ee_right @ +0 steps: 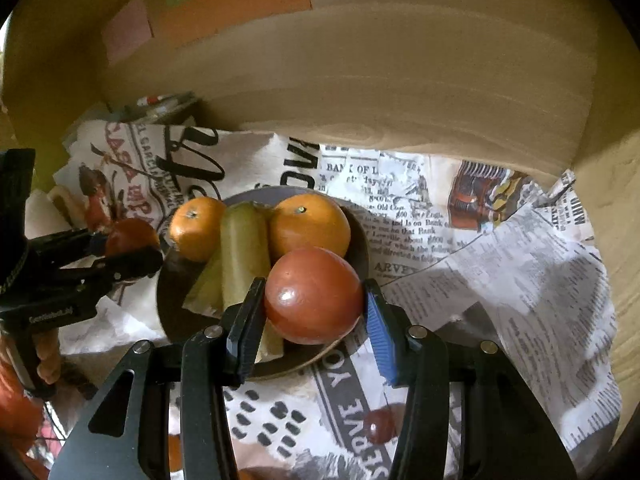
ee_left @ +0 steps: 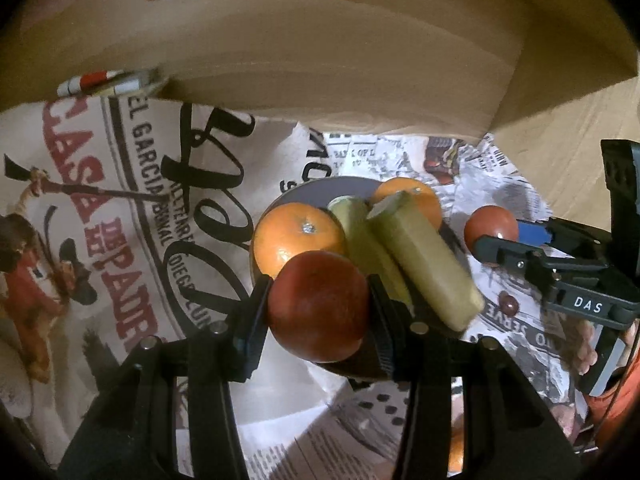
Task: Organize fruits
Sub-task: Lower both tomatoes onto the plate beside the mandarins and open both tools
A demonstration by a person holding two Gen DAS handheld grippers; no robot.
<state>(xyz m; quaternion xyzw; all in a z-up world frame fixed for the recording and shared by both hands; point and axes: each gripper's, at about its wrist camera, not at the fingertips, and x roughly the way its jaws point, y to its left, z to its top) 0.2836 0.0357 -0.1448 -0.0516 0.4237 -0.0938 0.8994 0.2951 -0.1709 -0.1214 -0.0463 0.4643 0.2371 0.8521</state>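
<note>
Here, two red tomatoes, one pinched in each claw above a dark plate [ee_right: 360, 248] on printed newspaper [ee_right: 520, 280]. Left claw [ee_left: 319, 308] pressed on both sides of a tomato [ee_left: 319, 306] just short of the plate's near-left edge; right claw [ee_right: 314, 300] clamped the same way on the other tomato [ee_right: 314, 295] over the plate's near-right part, its blue pad [ee_right: 380, 332] against the fruit. Already on the plate: two oranges [ee_right: 310, 226] at the far side, left and right, with two pale green sticks [ee_right: 244, 252] lying between them and reaching to the near rim, crowding the middle. Beyond the plate, a curved wooden wall [ee_right: 400, 92]; far to the plate's left, against that wall, a jar [ee_right: 168, 108], blurred. Near the plate on the paper, a small dark red fruit [ee_right: 378, 426].
</note>
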